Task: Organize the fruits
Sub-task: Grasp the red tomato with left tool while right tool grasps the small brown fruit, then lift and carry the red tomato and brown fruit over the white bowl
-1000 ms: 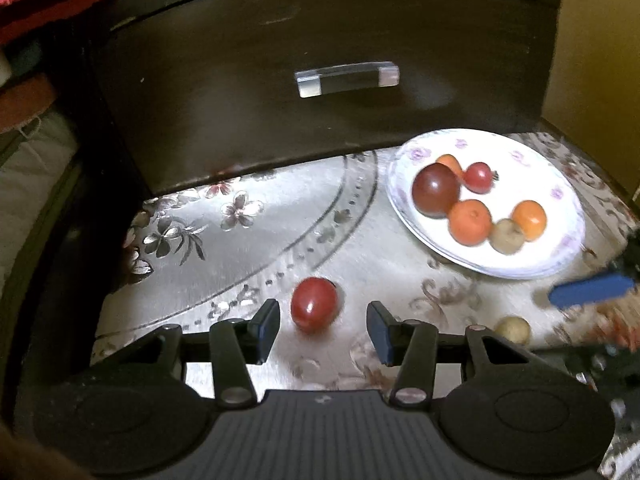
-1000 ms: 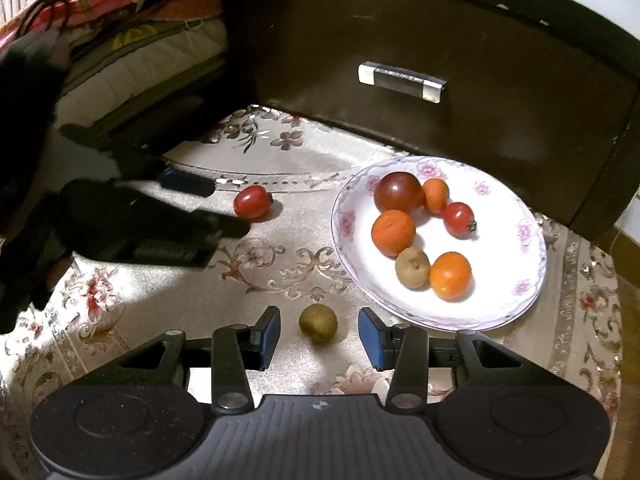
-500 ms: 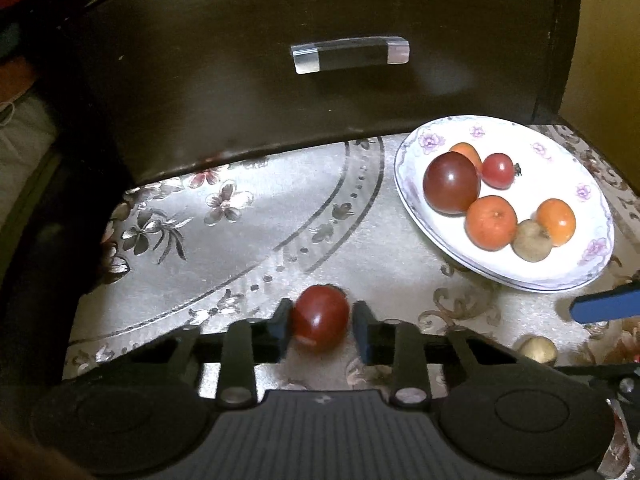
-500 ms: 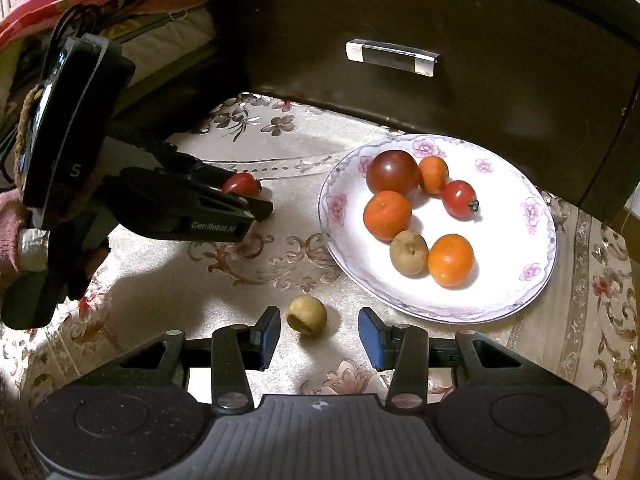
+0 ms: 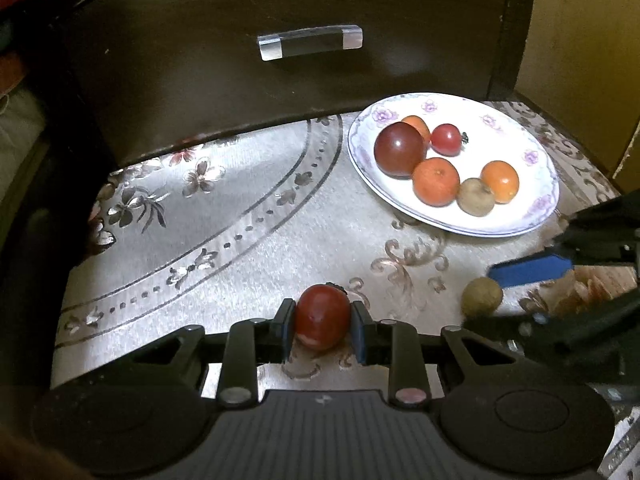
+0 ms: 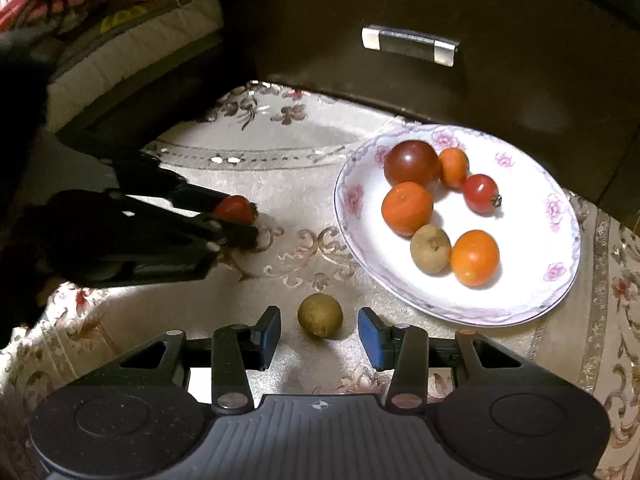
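Note:
My left gripper [image 5: 322, 330] is shut on a red tomato [image 5: 322, 322] just above the patterned cloth; both also show in the right wrist view, the left gripper [image 6: 236, 222] and the tomato [image 6: 233, 209]. My right gripper [image 6: 319, 334] is open, with a small brown fruit [image 6: 320, 315] lying on the cloth between its fingers. In the left wrist view that brown fruit [image 5: 481, 296] lies beside a blue right fingertip [image 5: 530, 270]. A white flowered plate [image 6: 560, 280] holds several fruits: a dark tomato [image 6: 412, 162], oranges and a small red tomato; the plate [image 5: 516, 120] also shows from the left.
A dark wooden drawer front [image 5: 280, 92] with a clear handle [image 5: 310, 42] stands behind the cloth. Bedding [image 6: 120, 40] lies at the far left. A yellow wall [image 5: 580, 40] is at the right.
My left gripper closed on the red tomato, which now sits between its pads. My right gripper moved forward so the brown fruit lies between its open fingers.

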Demonstrator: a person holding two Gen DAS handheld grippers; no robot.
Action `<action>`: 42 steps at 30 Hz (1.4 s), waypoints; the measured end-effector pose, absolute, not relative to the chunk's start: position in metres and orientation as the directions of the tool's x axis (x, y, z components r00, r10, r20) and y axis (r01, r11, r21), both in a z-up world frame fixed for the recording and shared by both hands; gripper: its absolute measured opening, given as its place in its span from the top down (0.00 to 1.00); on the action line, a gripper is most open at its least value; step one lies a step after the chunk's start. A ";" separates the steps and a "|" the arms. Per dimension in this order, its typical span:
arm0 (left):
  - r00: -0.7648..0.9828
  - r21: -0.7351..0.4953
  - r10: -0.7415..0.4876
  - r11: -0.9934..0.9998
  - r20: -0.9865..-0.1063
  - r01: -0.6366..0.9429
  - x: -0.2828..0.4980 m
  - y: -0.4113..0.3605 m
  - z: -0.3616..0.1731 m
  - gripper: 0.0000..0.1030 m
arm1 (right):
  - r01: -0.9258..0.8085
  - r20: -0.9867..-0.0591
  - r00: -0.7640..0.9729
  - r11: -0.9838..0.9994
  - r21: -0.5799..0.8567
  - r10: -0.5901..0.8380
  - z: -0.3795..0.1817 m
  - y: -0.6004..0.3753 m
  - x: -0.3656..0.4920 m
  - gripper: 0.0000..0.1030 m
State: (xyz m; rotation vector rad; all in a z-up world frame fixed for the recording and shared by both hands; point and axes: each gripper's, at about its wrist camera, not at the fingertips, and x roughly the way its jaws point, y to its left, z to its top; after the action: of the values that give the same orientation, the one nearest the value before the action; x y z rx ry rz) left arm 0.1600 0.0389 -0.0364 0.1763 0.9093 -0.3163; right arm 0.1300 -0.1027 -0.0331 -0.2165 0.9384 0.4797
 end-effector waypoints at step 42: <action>0.595 0.028 -0.230 0.920 -0.770 0.391 0.116 0.000 -0.002 0.66 | -0.385 -0.782 0.599 0.918 -0.092 0.173 -0.001 -0.120 0.106 0.80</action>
State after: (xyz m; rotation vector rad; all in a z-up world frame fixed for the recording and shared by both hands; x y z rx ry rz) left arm 0.1163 -0.0001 -0.0019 0.2026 0.8620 -0.3635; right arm 0.1057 -0.1197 -0.0008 -0.2629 0.8724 0.3277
